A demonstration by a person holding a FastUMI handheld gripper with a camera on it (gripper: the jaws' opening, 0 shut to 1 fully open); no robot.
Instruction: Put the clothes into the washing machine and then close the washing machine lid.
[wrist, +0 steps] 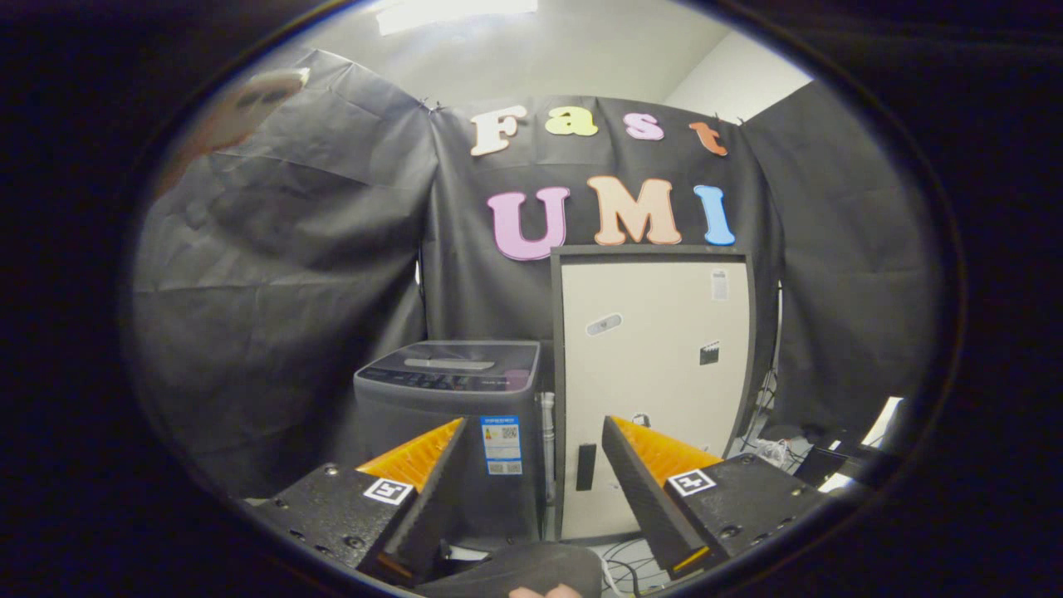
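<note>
The gripper (531, 465) is hanging in the air with its jaws spread wide and released, nothing lying between them and neither finger touching anything. Well beyond the fingers, the washing machine (453, 432) is standing on the floor against the black cloth wall (274, 316), sitting ahead of the left finger (419, 490) so that this finger is covering part of its lower front. The machine is showing a dark grey body, and its lid (453, 364) is lying flat and shut across the top, with a lighter handle strip along the middle of it. A blue and white sticker (502, 444) is sitting on the front corner of the machine, just beside the tip of the left finger as seen from here. Beside the machine, ahead of the gap between the jaws and of the right finger (652, 490), a tall cream cabinet (656, 365) with a dark frame is standing upright, its door carrying a few small stickers and a dark handle low down, close to the gap between the fingers. A pale pipe (547, 440) is running down between the machine and the cabinet. Below the jaws and nearer than the fingertips, a dark rounded shape (515, 573) is lying, perhaps cloth, though what it is cannot be told, and a bit of a person's hand (544, 591) is peeking in just beneath it. Past the right finger, cables (776, 453) are trailing on the floor by the foot of the wall.
</note>
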